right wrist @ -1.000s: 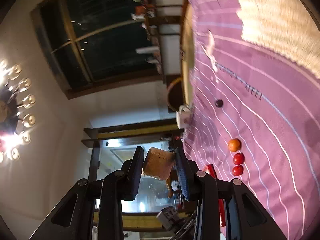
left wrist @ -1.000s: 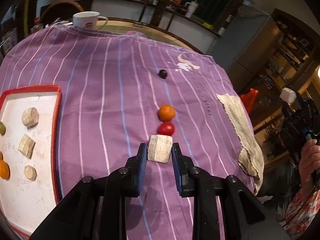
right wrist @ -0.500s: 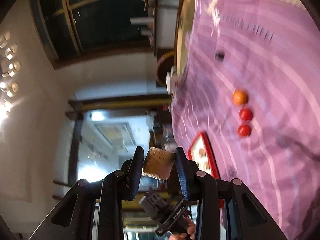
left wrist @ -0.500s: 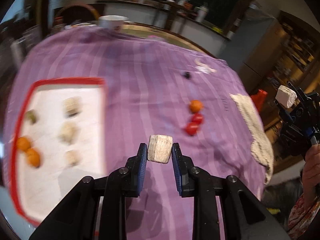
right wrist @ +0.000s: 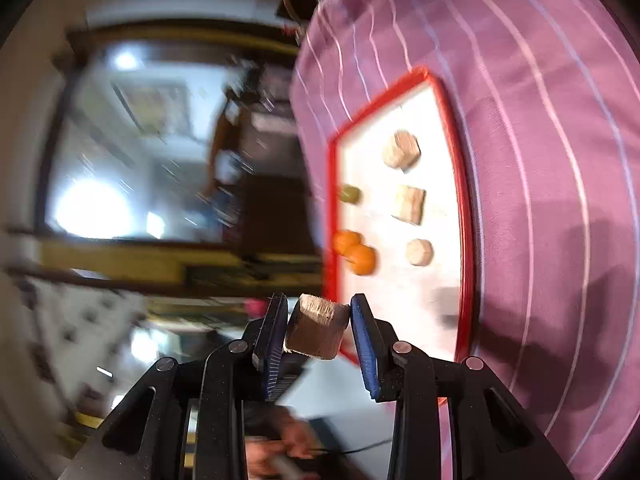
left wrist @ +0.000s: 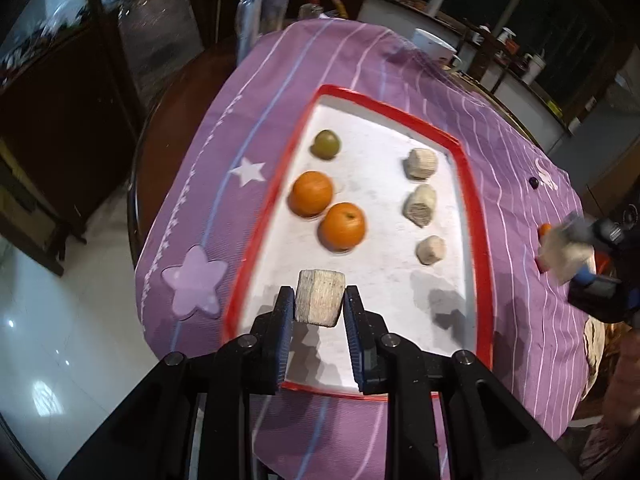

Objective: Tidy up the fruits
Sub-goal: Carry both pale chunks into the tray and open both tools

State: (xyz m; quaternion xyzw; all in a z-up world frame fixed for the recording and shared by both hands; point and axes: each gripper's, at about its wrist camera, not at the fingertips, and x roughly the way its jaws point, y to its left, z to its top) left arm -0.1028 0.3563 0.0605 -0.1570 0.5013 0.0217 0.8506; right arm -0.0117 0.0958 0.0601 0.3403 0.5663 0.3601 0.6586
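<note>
My left gripper is shut on a pale wooden block and holds it above the near end of the red-rimmed white tray. On the tray lie two oranges, a green fruit and three wooden blocks. My right gripper is shut on another wooden block, held in the air off the tray's near corner. It also shows, blurred, at the right of the left wrist view.
The tray rests on a purple striped tablecloth. A small dark fruit and an orange and red fruit lie on the cloth right of the tray. A white cup stands at the far edge. The floor lies beyond the table's left edge.
Both grippers swung left with their blocks. My left gripper went from over the red and orange fruits to over the tray. The right wrist view now shows the tray.
</note>
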